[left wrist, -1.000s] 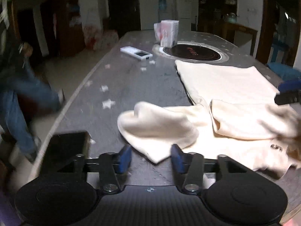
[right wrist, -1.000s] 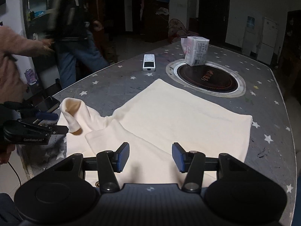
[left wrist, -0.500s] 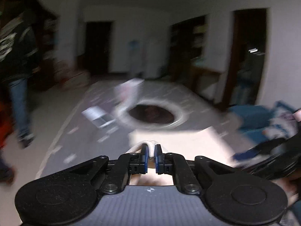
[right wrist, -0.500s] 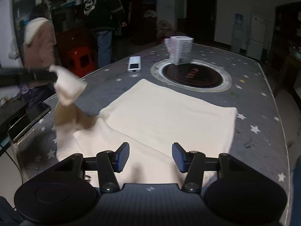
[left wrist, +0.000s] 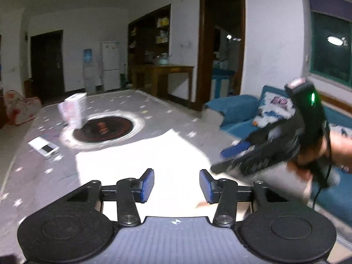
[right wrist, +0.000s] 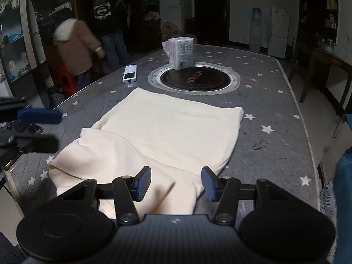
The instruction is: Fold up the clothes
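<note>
A cream garment (right wrist: 162,136) lies flat on the star-patterned table (right wrist: 270,101), its near folded edge running under and between the spread, empty jaws of the right gripper (right wrist: 176,183), which hovers low over it. The left gripper (left wrist: 176,183), jaws likewise wide apart and holding nothing, hangs above the cloth's left side. In the left view, the right gripper shows blurred in a hand (left wrist: 323,151); beyond the garment sit a round burner (right wrist: 194,78), a white packet (right wrist: 181,52) and a remote (right wrist: 130,73).
</note>
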Motion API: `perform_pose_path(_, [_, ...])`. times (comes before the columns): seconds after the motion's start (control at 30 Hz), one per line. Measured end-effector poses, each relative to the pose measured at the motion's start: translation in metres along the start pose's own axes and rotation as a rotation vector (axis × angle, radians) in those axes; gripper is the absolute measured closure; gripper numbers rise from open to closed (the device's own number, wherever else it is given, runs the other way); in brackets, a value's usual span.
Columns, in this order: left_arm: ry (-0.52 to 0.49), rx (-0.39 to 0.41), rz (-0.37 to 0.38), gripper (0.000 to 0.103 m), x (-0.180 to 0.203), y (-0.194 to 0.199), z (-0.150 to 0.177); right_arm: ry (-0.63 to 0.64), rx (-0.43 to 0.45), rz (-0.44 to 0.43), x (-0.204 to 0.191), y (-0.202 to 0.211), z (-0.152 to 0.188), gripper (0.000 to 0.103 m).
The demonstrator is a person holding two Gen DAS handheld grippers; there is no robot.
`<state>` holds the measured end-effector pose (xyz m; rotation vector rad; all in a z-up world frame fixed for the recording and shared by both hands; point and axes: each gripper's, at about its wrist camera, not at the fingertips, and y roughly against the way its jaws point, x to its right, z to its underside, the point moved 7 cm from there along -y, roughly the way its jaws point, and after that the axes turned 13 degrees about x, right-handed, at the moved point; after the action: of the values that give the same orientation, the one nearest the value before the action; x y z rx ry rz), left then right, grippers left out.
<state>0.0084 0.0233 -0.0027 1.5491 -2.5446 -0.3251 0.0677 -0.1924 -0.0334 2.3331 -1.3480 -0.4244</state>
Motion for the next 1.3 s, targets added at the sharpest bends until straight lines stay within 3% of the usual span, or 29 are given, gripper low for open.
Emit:
perform_pose_path(0.2, [-0.023, -0.104, -0.204, 0.050, -0.053, 0.032, 0.043, 0.004, -0.046, -0.091, -0.024, -0.018, 0.006, 0.052])
perform_pose_path(0.3, [0.019, -0.139, -0.237, 0.049, -0.069, 0.044, 0.058, 0.026, -0.077, -0.115, -0.036, -0.027, 0.012, 0.052])
perform_pose_path(0.57, [-0.075, -0.126, -0.182, 0.050, -0.045, 0.028, 0.058, 0.101, -0.110, -0.079, -0.039, -0.013, 0.023, 0.052])
perform_pose_path(0.8, [-0.213, -0.152, -0.141, 0.055, -0.028, -0.002, 0.066, -0.032, -0.088, 0.001, -0.004, 0.000, 0.022, 0.054])
perform_pose_path(0.87, [-0.221, -0.170, -0.139, 0.062, -0.028, -0.008, 0.071, -0.067, -0.087, 0.005, 0.002, -0.001, 0.023, 0.054])
perform_pose_path(1.13, [-0.288, -0.178, -0.125, 0.070, -0.023, -0.005, 0.077, -0.156, -0.052, -0.034, 0.009, -0.001, 0.016, 0.055])
perform_pose_path(1.3, [-0.345, -0.172, -0.126, 0.076, -0.018, -0.009, 0.076, -0.138, -0.057, -0.008, 0.011, -0.014, 0.017, 0.071])
